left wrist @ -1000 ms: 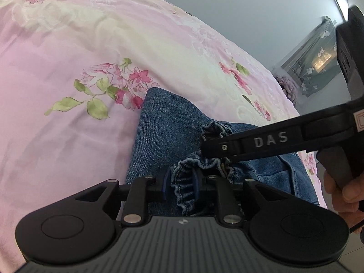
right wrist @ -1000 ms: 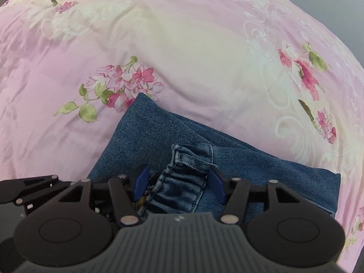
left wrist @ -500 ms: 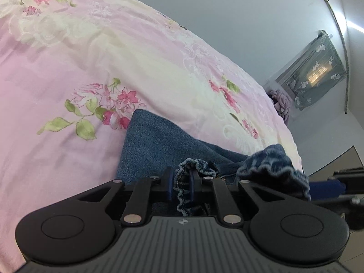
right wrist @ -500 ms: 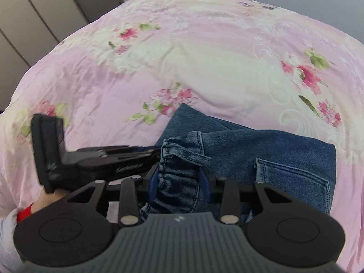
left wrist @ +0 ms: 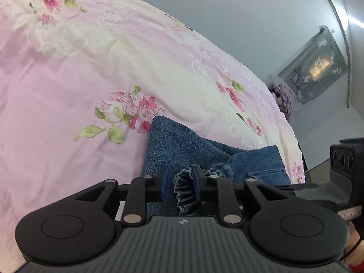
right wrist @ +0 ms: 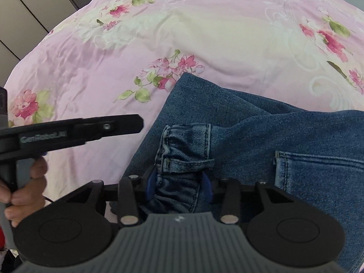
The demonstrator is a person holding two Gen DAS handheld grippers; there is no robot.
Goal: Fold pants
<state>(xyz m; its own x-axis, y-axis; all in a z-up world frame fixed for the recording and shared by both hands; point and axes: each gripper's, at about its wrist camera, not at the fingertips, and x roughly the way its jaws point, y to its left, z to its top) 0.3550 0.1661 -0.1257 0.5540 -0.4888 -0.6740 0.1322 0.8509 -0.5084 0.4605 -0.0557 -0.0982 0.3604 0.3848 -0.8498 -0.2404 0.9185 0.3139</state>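
Note:
The blue denim pants [right wrist: 261, 122] lie folded on the pink floral bedspread [right wrist: 204, 34], a back pocket [right wrist: 318, 177] facing up. My right gripper [right wrist: 179, 184] is shut on the gathered waistband [right wrist: 182, 159]. In the left wrist view my left gripper [left wrist: 179, 183] has its jaws parted, and the ruffled waistband edge [left wrist: 185, 186] rests loose against the right pad. The pants also show in that view [left wrist: 182, 145]. The left gripper also shows in the right wrist view [right wrist: 79, 132], to the left of the pants.
The bedspread [left wrist: 91, 68] fills most of both views. The bed's far edge, a grey wall and a curtained window [left wrist: 318, 68] show in the left wrist view. Wardrobe doors [right wrist: 34, 4] stand beyond the bed's upper left.
My left gripper has opened and let go of the waistband it pinched. The pants have come down onto the bed. My right gripper stays closed on the waistband.

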